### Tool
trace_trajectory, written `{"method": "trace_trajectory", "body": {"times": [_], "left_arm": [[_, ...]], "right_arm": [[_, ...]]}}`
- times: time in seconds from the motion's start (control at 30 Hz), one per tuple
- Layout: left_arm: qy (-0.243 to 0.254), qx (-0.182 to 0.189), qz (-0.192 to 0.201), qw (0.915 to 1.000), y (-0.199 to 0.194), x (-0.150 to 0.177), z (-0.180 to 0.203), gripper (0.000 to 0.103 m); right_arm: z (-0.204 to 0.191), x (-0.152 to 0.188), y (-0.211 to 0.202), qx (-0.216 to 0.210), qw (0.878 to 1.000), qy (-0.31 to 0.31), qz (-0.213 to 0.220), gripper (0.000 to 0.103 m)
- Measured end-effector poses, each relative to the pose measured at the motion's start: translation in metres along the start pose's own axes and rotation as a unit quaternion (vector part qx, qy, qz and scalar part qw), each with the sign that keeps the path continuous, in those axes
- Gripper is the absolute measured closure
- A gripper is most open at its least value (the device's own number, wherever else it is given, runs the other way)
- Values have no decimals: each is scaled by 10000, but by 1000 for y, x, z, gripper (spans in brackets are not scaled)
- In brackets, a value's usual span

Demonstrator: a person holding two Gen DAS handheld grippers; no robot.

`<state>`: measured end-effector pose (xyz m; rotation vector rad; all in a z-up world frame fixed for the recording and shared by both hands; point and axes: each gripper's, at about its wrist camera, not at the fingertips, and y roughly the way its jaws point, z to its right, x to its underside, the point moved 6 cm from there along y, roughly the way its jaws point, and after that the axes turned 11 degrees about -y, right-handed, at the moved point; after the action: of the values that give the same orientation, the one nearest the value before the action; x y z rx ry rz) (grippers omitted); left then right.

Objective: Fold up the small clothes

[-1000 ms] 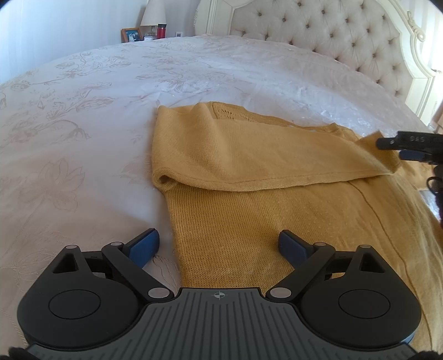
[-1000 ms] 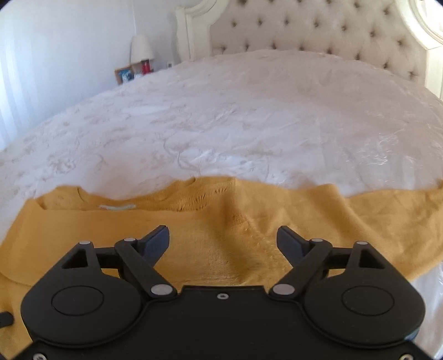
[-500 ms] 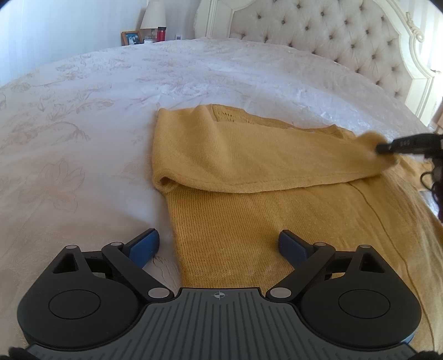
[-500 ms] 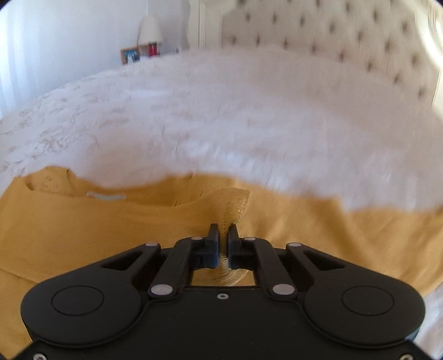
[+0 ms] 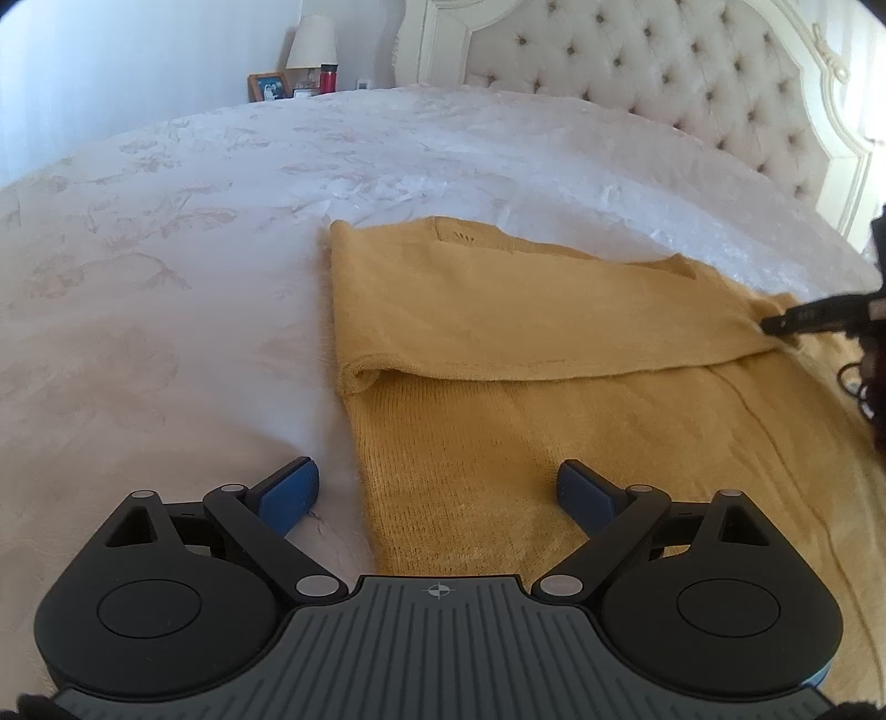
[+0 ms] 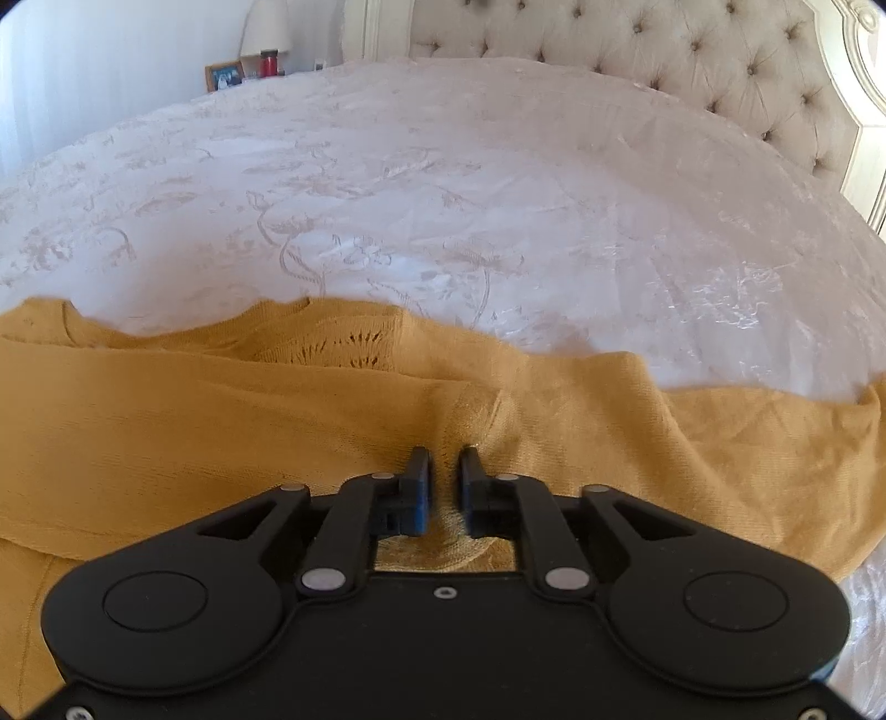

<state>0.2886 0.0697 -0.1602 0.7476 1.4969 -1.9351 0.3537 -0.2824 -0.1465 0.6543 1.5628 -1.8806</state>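
Left wrist view: mustard knit sweater (image 5: 498, 399), laid flat on a white floral-embossed bedspread (image 5: 166, 277), with one sleeve (image 5: 526, 321) folded across the chest so its long edge runs side to side; the placement reads as a first fold, bringing the sleeve inward so the body can later be halved. Left gripper (image 5: 437, 493), blue-padded fingers spread wide and gripping nothing, hovering low over the sweater's near left edge, one pad over the bedspread and the other over the knit; likely parked there to be ready to pin or lift the hem. Right gripper (image 5: 775, 324), seen at the far right edge as a dark tip at the sleeve's cuff end. Tufted headboard (image 5: 692, 83), lamp (image 5: 313, 41), framed photo (image 5: 267, 86) and red bottle (image 5: 328, 77) at the back, not involved. Right wrist view: the same sweater (image 6: 221, 421) spread across the lower field, neckline (image 6: 332, 349) with openwork stitching toward the bedspread (image 6: 443, 194). Right gripper (image 6: 443, 471), jaws narrowly parted and opening, a bunched ridge of cuff fabric standing between them; the pads appear to be just clear of the knit, so the cuff is judged released where the sleeve is meant to lie. The cloth stays puckered at the pinch point and may want smoothing.
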Motion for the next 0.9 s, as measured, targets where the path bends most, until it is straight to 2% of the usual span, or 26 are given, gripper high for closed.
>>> {"method": "trace_trajectory", "body": {"times": [0.03,0.07,0.13,0.2,0.33,0.47,0.57,0.7,0.8,0.9], "left_arm": [[66,-38,19,10000,1,1,1,9],[115,-64,42,9999,2,2,2,8],[156,-83,125,9998,3,5,2,7],[138,-58,203,9997,3,6,1,6],[48,31,294,9996,-1,8,-2,6],[150,-105,308,9994,0,9,3,5],[279,-287,253,9989,3,9,6,1],[284,-362,192,9988,4,8,6,0],[308,-408,203,9985,4,9,6,0],[325,-464,271,9980,4,11,7,0]], "right_arm": [[3,0,-1,1,10000,76,13,62],[7,2,-4,4,9999,169,28,55],[16,8,-13,-59,9991,401,83,47],[28,17,-24,-175,9978,632,122,45],[50,39,-46,-327,9956,875,90,34],[69,64,-65,-461,9932,1068,-5,28],[83,83,-81,-549,9900,1296,34,27],[103,102,-95,-592,9853,1597,137,27],[112,97,-100,-451,9883,1415,352,27],[110,79,-97,-653,9873,1322,590,27]]}}
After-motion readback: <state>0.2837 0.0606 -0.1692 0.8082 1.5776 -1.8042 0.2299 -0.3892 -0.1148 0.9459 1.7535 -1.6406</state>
